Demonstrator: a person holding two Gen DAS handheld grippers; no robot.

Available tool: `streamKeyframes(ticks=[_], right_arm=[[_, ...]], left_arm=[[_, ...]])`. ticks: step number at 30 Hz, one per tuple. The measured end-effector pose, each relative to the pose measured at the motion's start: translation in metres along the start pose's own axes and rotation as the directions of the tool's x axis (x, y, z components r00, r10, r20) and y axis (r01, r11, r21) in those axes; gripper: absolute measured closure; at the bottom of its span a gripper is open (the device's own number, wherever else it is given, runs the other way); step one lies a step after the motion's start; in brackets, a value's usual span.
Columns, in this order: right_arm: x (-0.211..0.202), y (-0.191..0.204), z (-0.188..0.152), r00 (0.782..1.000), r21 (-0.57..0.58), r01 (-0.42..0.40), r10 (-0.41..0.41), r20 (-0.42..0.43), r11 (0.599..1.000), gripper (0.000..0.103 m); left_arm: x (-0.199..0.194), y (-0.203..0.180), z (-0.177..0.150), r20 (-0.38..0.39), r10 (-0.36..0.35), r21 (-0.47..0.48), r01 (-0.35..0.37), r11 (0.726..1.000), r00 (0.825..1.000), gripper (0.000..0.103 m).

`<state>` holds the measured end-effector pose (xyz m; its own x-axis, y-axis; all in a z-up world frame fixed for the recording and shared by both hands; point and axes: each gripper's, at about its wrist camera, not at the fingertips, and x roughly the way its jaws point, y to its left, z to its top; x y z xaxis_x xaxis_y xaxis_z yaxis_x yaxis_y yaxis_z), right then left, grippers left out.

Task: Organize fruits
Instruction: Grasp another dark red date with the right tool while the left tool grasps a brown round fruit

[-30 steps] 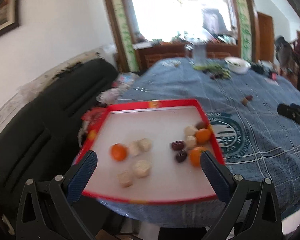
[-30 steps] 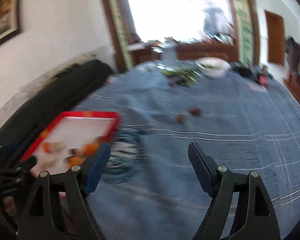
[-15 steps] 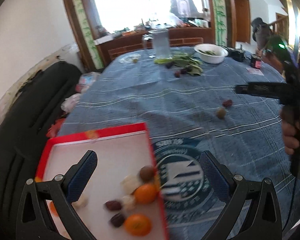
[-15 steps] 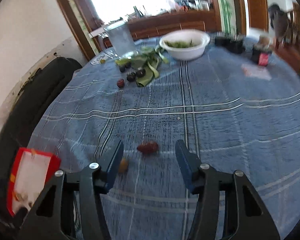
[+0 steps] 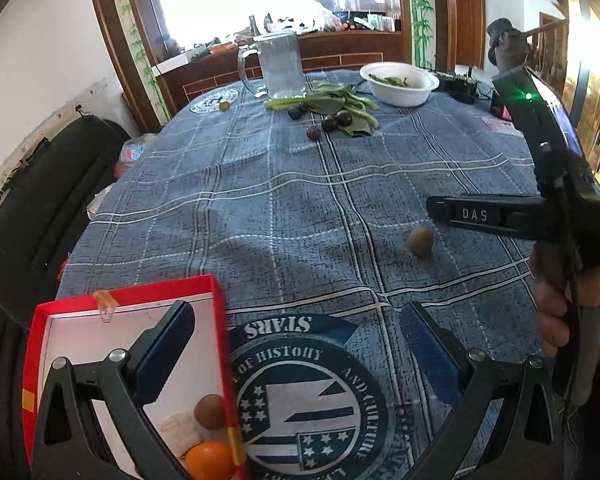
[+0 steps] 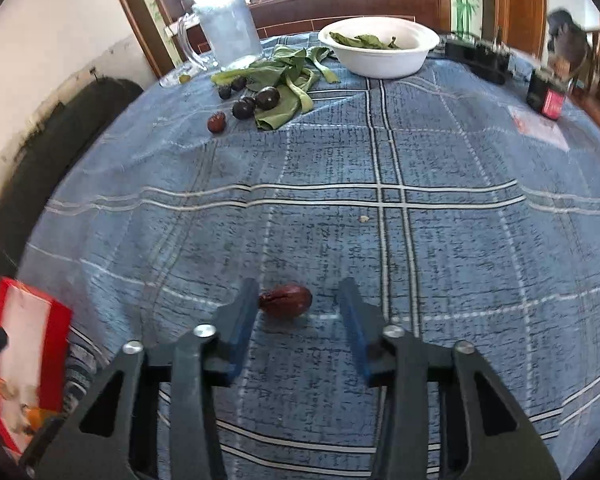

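Jaws of right gripper [image 6: 298,306] standing spread around red date [image 6: 286,300], lower centre of frame, left pad touching it. Closing gently should avoid bruising; left gripper [image 5: 296,354] hanging spread, empty.

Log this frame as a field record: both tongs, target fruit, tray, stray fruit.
right tongs: open, straddling the dark red oval date, not closed on it
left tongs: open, empty, over the red-rimmed white tray edge
tray contents visible: orange, brown round fruit, pale pieces
stray fruit: brown round fruit on the blue plaid tablecloth; dark plums by the leafy greens
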<state>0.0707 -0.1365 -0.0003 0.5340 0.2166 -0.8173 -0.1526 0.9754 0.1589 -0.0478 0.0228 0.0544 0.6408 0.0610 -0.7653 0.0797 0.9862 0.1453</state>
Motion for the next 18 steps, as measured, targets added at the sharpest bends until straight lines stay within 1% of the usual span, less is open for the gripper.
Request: streamKeyframes(ticks=[1, 2, 3, 7, 8, 10, 12, 14, 16, 18], right_arm=[[0.001, 0.001, 0.0, 1.0, -0.02, 0.027, -0.027, 0.002, 0.999, 0.08], [0.001, 0.002, -0.001, 0.998, -0.038, 0.055, -0.055, 0.005, 0.998, 0.086], [0.001, 0.0, -0.001, 0.999, -0.041, 0.053, -0.053, 0.005, 0.998, 0.086], [-0.003, -0.021, 0.002, 0.999, 0.035, -0.048, 0.048, -0.009, 0.998, 0.086], [-0.005, -0.028, 0.004, 0.997, 0.056, -0.082, 0.082, 0.0, 0.995, 0.086], [-0.012, -0.04, 0.006, 0.993, 0.075, -0.12, 0.118, 0.032, 0.99, 0.086], [-0.018, -0.06, 0.01, 0.985, 0.136, -0.17, 0.164, 0.057, 0.976, 0.086], [-0.021, -0.074, 0.011, 0.976, 0.193, -0.218, 0.209, 0.064, 0.957, 0.086], [-0.024, -0.082, 0.013, 0.972, 0.219, -0.232, 0.22, 0.077, 0.948, 0.086], [-0.027, -0.086, 0.014, 0.971, 0.227, -0.237, 0.223, 0.087, 0.945, 0.086]], left_arm=[[0.001, -0.002, 0.001, -0.002, -0.003, 0.002, 0.003, 1.0, 1.0, 0.001], [0.002, -0.004, 0.002, -0.002, -0.004, 0.005, 0.004, 1.0, 1.0, 0.001], [0.002, -0.007, 0.003, 0.001, -0.006, 0.01, 0.006, 1.0, 1.0, 0.001], [0.006, -0.023, 0.011, 0.007, -0.021, 0.037, 0.021, 0.999, 1.0, 0.001], [0.009, -0.026, 0.014, 0.008, -0.028, 0.041, 0.028, 0.999, 1.0, 0.001], [0.015, -0.033, 0.019, 0.012, -0.035, 0.045, 0.034, 0.998, 0.999, 0.001], [0.022, -0.041, 0.025, 0.013, -0.048, 0.052, 0.047, 0.998, 0.999, 0.001], [0.03, -0.05, 0.03, 0.007, -0.072, 0.058, 0.071, 0.996, 0.997, 0.001], [0.037, -0.058, 0.033, -0.001, -0.081, 0.069, 0.081, 0.994, 0.997, 0.006], [0.046, -0.068, 0.035, -0.022, -0.095, 0.083, 0.097, 0.992, 0.995, 0.015]])
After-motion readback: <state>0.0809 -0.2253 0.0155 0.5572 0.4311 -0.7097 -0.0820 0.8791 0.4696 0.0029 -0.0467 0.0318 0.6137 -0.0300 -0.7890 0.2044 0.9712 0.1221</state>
